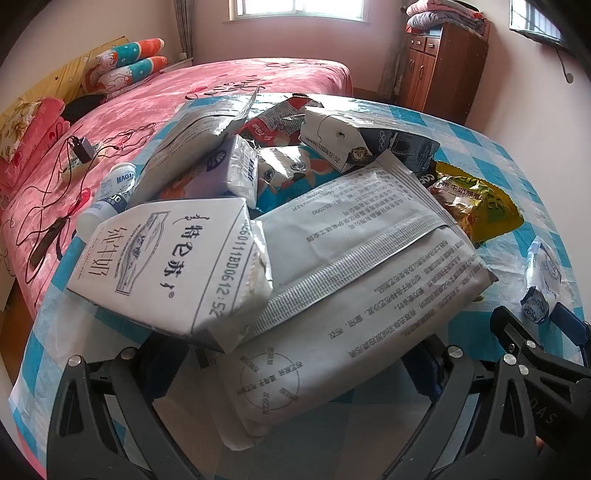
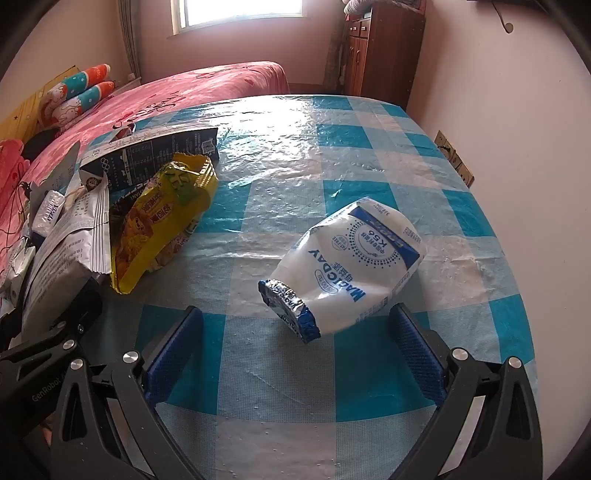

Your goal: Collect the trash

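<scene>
Bedroom scene: a round table (image 2: 295, 155) with a blue and white checked plastic cover stands beside a bed (image 1: 192, 92) with a pink spread. A window (image 2: 236, 14) lets in daylight on the far wall, and a brown wooden cabinet (image 1: 443, 70) stands in the corner with folded blankets on top.

From the left wrist camera, a heap of trash fills the middle of the table. A large silver pouch (image 1: 354, 280) printed with Chinese text lies nearest the camera, reaching down between the fingers of the left gripper (image 1: 295, 369). Its jaws are spread wide on either side of the pouch; whether the pads touch it cannot be told. A white milk carton (image 1: 166, 258) rests on the pouch's left edge. Behind them lie a 2nd carton (image 1: 332, 140), a red wrapper (image 1: 273, 125) and a tissue pack (image 1: 240, 173). A yellow snack bag (image 1: 472, 203) lies at the heap's right side.

From the right wrist camera, a crushed white bottle (image 2: 354, 266) with blue lettering and a foil-covered mouth lies on its side, well apart from the heap at the left. The right gripper (image 2: 295, 350) is wide open, its blue pads (image 2: 173, 354) just short of the bottle, one on either side. It is not touching the bottle.
</scene>
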`<state>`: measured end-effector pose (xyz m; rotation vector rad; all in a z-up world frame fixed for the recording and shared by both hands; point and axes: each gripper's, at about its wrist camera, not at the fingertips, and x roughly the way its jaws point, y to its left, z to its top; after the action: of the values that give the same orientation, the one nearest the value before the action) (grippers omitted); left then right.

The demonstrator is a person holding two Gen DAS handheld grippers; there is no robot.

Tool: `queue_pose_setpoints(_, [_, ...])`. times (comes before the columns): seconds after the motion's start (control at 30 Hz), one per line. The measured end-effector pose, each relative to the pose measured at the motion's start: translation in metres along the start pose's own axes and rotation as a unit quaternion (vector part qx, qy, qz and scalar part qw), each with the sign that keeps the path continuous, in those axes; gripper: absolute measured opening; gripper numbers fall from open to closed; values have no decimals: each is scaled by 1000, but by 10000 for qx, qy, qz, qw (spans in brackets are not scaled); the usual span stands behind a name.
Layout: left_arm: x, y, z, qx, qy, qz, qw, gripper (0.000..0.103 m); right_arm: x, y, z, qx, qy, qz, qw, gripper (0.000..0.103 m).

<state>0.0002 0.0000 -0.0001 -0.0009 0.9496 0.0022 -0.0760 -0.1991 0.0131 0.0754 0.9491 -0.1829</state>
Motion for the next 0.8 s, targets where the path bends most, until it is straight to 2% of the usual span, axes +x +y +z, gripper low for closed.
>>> queue_pose_setpoints(0.33, [-13, -1, -13, 163, 6, -48, 9999, 99, -11, -1, -15, -29, 34, -6, 10000, 99])
queue_pose_setpoints(0.5, [-31, -10, -28, 463, -30, -346, 9983, 99, -25, -7, -29, -39, -78, -95, 9999, 99])
queue_pose_setpoints(0.63, [-53, -7, -41, 597, -93, -623, 9962, 99, -57, -11, -42, -101, -430, -277, 9986, 99])
queue_pose_setpoints(0.8, [-96, -7, -51, 942, -643, -647, 9914, 99, -99, -15, -45, -120, -932, -407, 9947, 99])
